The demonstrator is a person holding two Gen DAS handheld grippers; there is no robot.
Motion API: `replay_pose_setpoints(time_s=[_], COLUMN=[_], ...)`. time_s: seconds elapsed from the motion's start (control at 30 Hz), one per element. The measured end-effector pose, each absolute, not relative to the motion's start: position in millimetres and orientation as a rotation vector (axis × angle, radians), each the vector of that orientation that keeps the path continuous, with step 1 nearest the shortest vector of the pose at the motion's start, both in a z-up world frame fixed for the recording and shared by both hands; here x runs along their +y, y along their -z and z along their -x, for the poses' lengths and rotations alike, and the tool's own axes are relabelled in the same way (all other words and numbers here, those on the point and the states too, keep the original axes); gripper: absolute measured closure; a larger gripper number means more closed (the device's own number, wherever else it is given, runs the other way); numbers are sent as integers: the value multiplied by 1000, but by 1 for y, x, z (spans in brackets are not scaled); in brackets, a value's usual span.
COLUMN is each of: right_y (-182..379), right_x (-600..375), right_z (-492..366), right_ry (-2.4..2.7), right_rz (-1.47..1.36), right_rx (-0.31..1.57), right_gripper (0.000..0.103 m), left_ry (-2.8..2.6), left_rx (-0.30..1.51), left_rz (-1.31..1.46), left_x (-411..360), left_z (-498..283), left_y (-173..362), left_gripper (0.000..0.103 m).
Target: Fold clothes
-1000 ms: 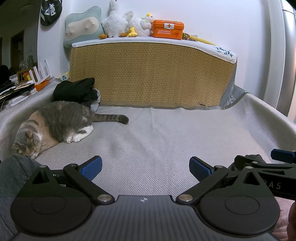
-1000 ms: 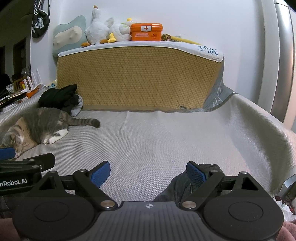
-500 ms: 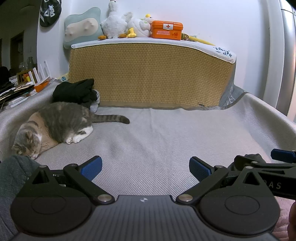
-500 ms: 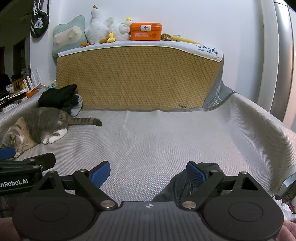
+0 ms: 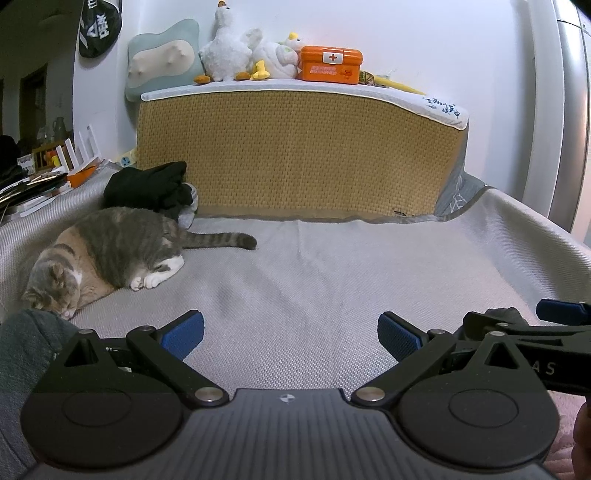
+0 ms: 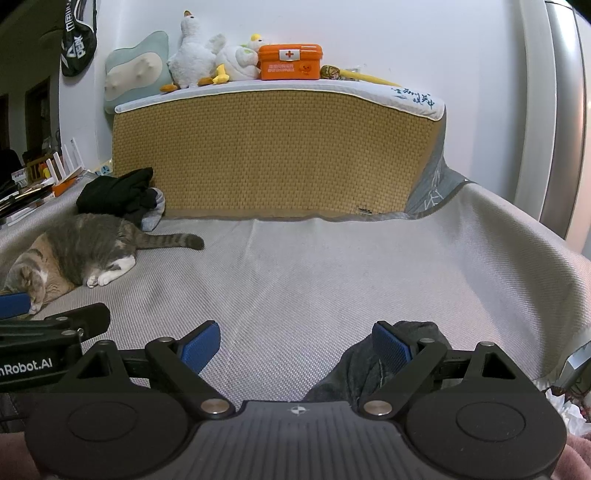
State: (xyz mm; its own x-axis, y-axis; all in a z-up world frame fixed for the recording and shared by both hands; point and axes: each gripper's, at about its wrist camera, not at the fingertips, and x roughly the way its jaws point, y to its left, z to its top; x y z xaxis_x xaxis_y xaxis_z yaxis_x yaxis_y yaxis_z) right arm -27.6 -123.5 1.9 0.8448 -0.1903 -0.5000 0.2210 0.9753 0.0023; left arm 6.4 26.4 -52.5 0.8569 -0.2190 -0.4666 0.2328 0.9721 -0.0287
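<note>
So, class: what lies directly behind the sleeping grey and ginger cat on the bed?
A crumpled black garment pile sits just behind the grey and ginger cat, with a pale grey cloth at its edge. Whatever lies under the pile is covered.

A cat [image 5: 110,254] is seen lying on its side on the grey bed cover [image 5: 332,280], at left, tail stretched toward the middle. Just behind it a black pile [image 5: 147,186] is set against the woven headboard [image 5: 295,155]. On the headboard's top a teal pillow [image 5: 162,62], a white goose toy [image 5: 223,55], a second plush [image 5: 273,55] and an orange first-aid box [image 5: 330,62] are lined up; a yellow item [image 5: 395,85] lies further right. A black bag [image 5: 99,26] is hung on the wall, top left. Cluttered shelves [image 5: 40,177] are seen at far left.
</note>
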Motion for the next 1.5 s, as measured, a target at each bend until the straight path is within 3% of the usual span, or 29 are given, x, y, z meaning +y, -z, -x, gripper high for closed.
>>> replay_pose_setpoints(time_s=[1.5], right_y=[0], right_x=[-123], right_z=[29], right_ry=[206], right_rz=[-53], right_rx=[528], right_gripper=[11], left_ry=[231], left_rx=[482], left_rz=[-35], left_x=[25], left_z=[-3], left_y=[54], left_gripper=[0])
